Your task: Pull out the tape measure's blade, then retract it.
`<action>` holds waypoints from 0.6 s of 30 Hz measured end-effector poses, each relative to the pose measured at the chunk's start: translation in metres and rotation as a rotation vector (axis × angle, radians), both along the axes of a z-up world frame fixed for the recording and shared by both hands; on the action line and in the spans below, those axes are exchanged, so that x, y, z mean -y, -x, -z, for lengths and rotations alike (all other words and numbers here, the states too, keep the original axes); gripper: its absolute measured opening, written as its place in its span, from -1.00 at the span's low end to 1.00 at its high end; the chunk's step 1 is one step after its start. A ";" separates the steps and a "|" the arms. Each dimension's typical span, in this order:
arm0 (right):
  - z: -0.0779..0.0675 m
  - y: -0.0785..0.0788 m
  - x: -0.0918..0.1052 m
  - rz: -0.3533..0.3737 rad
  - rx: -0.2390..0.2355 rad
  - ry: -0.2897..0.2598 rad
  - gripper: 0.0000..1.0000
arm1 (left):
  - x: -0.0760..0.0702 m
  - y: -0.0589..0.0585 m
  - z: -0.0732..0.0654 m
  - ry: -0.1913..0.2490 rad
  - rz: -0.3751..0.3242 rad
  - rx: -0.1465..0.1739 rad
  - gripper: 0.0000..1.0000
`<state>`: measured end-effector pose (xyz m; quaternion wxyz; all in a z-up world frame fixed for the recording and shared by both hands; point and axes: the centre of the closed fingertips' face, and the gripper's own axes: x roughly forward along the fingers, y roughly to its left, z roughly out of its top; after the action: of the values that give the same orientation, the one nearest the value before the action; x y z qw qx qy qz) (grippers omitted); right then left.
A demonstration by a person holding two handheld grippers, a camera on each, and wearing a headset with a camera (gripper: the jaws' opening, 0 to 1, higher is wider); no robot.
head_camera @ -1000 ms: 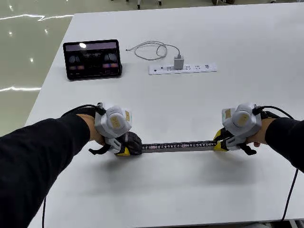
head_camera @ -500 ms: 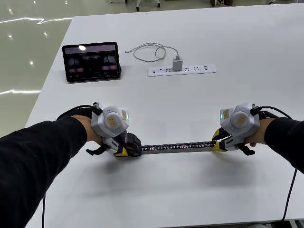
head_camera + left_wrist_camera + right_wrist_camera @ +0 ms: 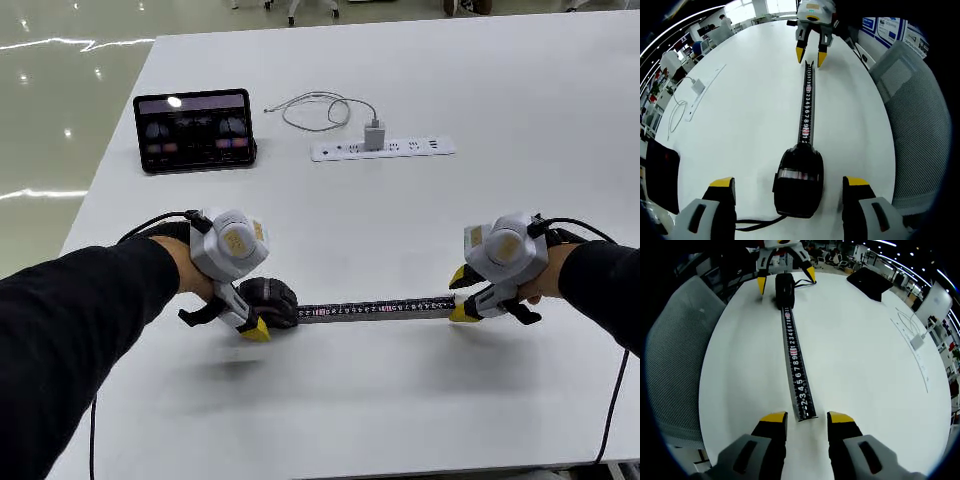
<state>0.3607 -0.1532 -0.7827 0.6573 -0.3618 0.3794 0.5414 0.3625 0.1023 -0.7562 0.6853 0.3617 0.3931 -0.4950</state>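
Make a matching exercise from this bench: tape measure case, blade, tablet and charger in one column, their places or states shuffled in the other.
1. tape measure case
2. blade
3. tablet
4. charger

A. plugged into the power strip
B. stretched out flat on the table
C. between the open fingers of the left gripper
D. propped up near the table's left edge, screen lit

Pairs: 1-C, 2-B, 3-D, 4-A.

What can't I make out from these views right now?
Blade's end hook: too small in the right gripper view and, by the right gripper, in the head view.
Blade lock setting: the left gripper covers part of the case in the head view.
Tablet screen: too small to read in the head view.
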 end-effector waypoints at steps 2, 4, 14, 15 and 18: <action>0.001 0.001 0.001 0.008 -0.006 0.001 -0.35 | 0.000 -0.001 0.000 0.010 -0.029 -0.010 0.84; 0.001 0.002 0.000 0.016 -0.014 -0.002 -0.25 | 0.002 -0.002 -0.004 0.029 -0.037 0.004 0.93; -0.003 0.002 -0.002 0.038 -0.004 -0.005 -0.07 | 0.000 -0.006 -0.007 0.079 -0.108 0.004 1.00; -0.003 0.002 -0.002 0.040 -0.003 -0.004 -0.02 | 0.000 -0.006 -0.008 0.085 -0.113 0.008 1.00; -0.004 0.002 -0.002 0.077 -0.005 -0.015 0.15 | 0.001 -0.006 -0.013 0.136 -0.169 0.005 1.00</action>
<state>0.3583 -0.1508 -0.7790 0.6796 -0.3407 0.3905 0.5193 0.3683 0.1010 -0.7437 0.7485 0.2810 0.3861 -0.4601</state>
